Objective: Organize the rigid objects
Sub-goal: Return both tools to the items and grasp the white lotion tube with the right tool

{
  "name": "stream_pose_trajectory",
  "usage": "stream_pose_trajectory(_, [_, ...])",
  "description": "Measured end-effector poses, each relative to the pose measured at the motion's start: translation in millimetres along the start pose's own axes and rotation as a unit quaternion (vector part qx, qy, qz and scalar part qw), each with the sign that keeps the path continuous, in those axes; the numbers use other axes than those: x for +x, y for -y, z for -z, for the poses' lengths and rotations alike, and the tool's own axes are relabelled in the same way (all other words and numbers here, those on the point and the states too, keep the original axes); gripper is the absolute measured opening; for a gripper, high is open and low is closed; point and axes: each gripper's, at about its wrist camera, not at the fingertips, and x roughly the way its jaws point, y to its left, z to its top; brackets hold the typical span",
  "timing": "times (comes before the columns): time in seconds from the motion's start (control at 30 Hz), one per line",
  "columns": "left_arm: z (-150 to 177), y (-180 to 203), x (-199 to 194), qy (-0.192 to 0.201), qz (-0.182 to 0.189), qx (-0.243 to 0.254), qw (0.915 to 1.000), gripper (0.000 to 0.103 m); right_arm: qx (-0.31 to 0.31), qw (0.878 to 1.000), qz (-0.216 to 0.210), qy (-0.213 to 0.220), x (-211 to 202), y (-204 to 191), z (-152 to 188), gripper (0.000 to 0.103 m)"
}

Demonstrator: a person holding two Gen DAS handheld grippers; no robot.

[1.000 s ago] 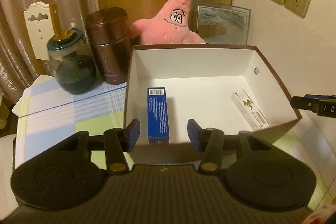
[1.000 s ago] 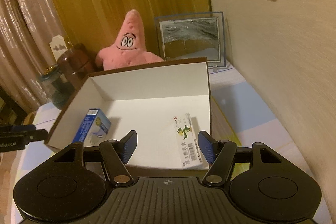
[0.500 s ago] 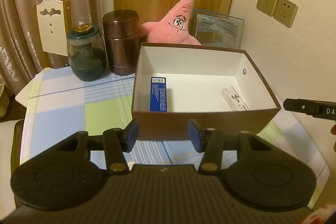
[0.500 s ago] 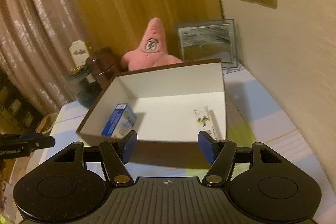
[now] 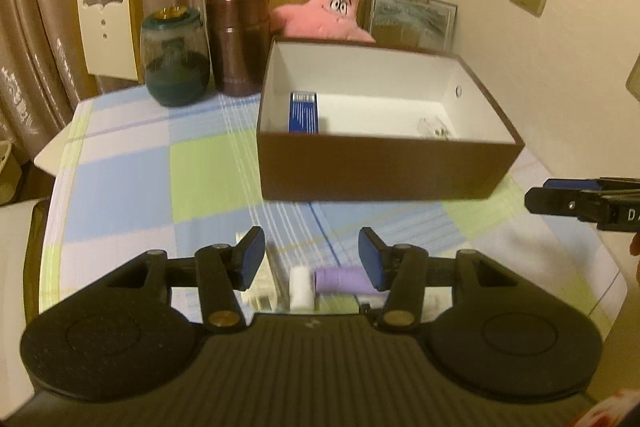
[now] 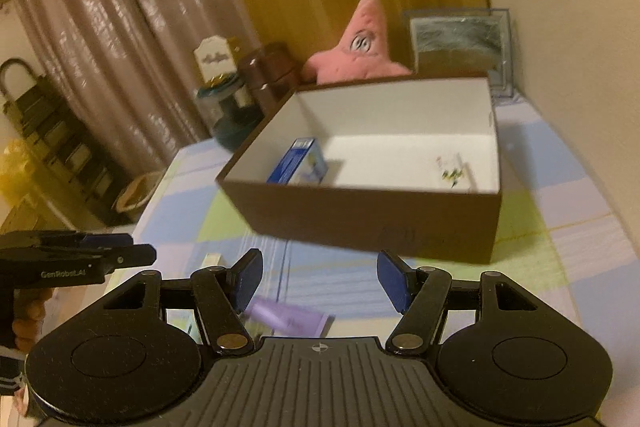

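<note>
Fingers point(image 5: 252, 259) of both grippers are held apart, nothing gripped. Purple tube point(image 5: 340, 279) is seen on the worktop point(image 5: 120, 187) at 6 o'clock from the brown box point(image 5: 380, 171), long axis crosswise, between the left gripper point(image 5: 311, 259) fingers; left hand judged nearer.

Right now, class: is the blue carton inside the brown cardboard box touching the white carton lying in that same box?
Apart. The right wrist view shows the blue carton by the box's left wall and the white carton near the right wall, bare white floor between them.
</note>
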Motion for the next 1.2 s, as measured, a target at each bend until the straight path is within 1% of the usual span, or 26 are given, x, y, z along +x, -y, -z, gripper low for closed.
stream_pose_trajectory(0.07, [9.6,-0.9,-2.7,-0.005,0.001,0.000,1.0000,0.049,-0.004,1.000,-0.006,-0.010,2.8,-3.1,9.1,0.064])
stream_pose_trajectory(0.2, [27.9,-5.4,-6.5,-0.018,-0.007,0.000,0.9998,0.049,-0.019,0.999,-0.016,-0.029,6.3,-8.9,24.7,0.064])
stream_pose_trajectory(0.37, [49.0,-11.5,-8.8,-0.041,-0.014,-0.008,0.9990,0.049,-0.050,0.997,-0.030,-0.051,12.6,-18.5,44.8,0.064])
stream_pose_trajectory(0.67, [85.0,-8.8,2.3,-0.090,-0.019,-0.010,0.9957,0.050,-0.110,0.987,-0.044,-0.108,42.3,-33.1,78.4,0.064])
stream_pose_trajectory(0.73, [90.6,-6.9,6.6,-0.098,-0.016,-0.009,0.9950,0.052,-0.118,0.985,-0.049,-0.115,48.1,-35.4,83.2,0.064])
stream_pose_trajectory(0.83, [97.0,-4.3,11.3,-0.104,-0.012,-0.008,0.9945,0.055,-0.131,0.982,-0.054,-0.129,57.2,-39.3,87.0,0.064])
stream_pose_trajectory(0.97, [103.4,-1.5,18.6,-0.107,-0.011,0.001,0.9942,0.058,-0.157,0.977,-0.054,-0.135,66.7,-45.4,93.1,0.064])
stream_pose_trajectory(1.2, [107.8,3.8,28.7,-0.104,-0.021,0.019,0.9942,0.061,-0.211,0.965,-0.055,-0.145,87.9,-58.8,102.2,0.064])
